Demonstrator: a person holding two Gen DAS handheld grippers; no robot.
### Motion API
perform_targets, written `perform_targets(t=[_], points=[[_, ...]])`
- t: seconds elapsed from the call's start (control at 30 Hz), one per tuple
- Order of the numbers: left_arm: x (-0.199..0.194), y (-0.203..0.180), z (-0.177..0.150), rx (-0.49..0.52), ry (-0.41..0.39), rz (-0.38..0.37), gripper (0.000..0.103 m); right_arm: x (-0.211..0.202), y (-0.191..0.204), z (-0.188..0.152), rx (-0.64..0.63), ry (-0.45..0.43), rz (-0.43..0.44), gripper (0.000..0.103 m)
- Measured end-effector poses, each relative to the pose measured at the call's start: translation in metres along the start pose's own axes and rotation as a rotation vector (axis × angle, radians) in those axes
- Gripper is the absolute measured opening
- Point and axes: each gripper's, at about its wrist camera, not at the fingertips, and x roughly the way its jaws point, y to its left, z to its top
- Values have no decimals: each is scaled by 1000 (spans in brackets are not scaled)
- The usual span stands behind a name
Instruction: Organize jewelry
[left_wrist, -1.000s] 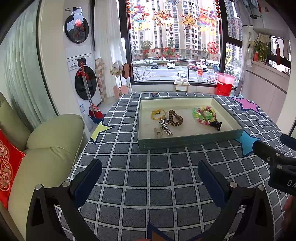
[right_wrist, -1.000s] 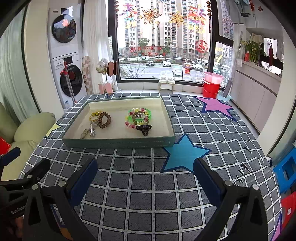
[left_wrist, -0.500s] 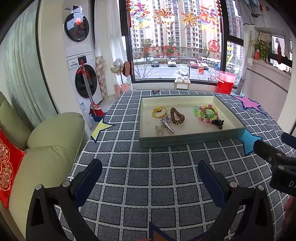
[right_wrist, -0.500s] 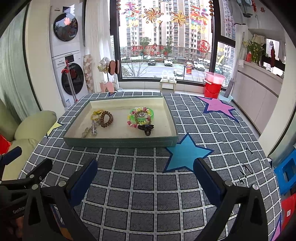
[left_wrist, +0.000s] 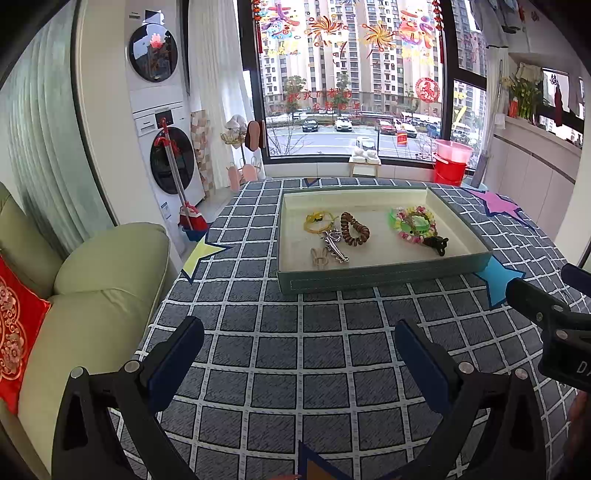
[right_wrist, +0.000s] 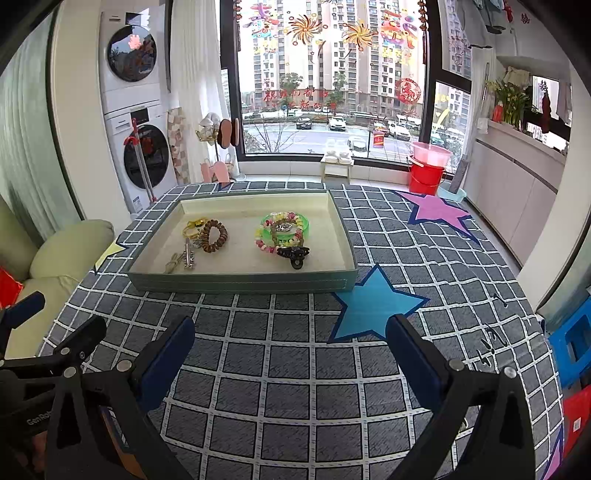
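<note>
Left wrist view: the tray (left_wrist: 384, 275) looms slightly larger than a second ago, so the left gripper (left_wrist: 299, 354) is easing toward it, jaws spread wide and empty. The brown coil bracelet (left_wrist: 354, 229), yellow band (left_wrist: 318, 221) and what looks like a silver hairpin (left_wrist: 334, 245) lie well ahead.

Right wrist view: the right gripper (right_wrist: 290, 354) also gapes empty; the beaded bracelets (right_wrist: 282, 232) and black claw clip (right_wrist: 295, 254) sit inside the tray, well apart from it.
</note>
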Motion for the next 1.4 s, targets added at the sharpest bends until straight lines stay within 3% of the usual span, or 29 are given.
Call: perform_targets(t=[1.4], points=[[-1,-1,-2,3,6,-20,103,0,1,1,-1,0,-1,103]])
